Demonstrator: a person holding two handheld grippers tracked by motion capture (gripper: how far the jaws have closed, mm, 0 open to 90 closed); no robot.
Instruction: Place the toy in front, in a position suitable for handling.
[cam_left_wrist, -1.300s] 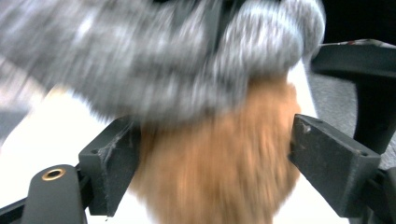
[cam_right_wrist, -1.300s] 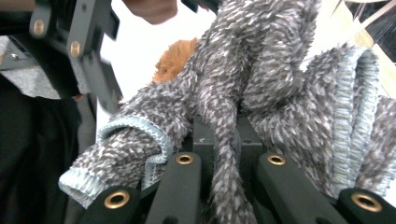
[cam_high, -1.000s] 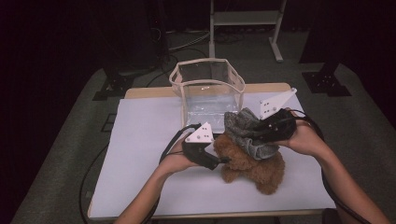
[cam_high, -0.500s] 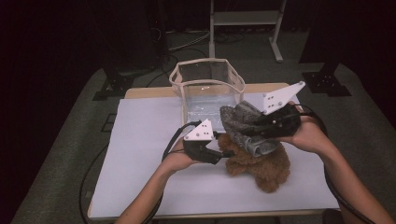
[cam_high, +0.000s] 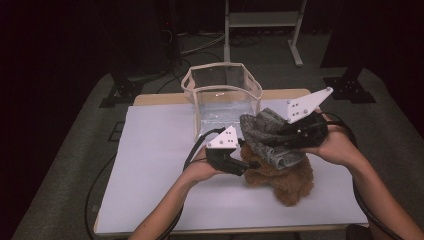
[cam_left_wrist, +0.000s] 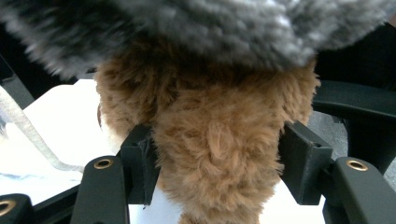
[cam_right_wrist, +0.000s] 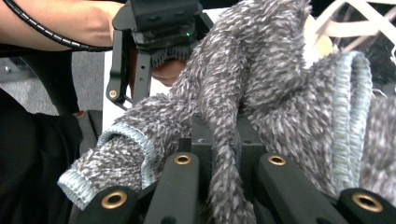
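Table white-topped in a dark room; left tongs around brown plush, right tongs pinching grey knit.

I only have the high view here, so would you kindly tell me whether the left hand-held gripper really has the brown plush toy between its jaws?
Observer: Yes. In the left gripper view, the brown plush toy sits between both jaws of the left hand-held gripper, whose jaws have just been opening a little.
Operator: Thank you. Is the right one gripping the grey garment?
Observer: In the right gripper view, the right hand-held gripper is shut on a fold of the grey fuzzy garment.
Operator: Any detail on that garment?
Observer: Its cuffs have a pale blue ribbed trim.
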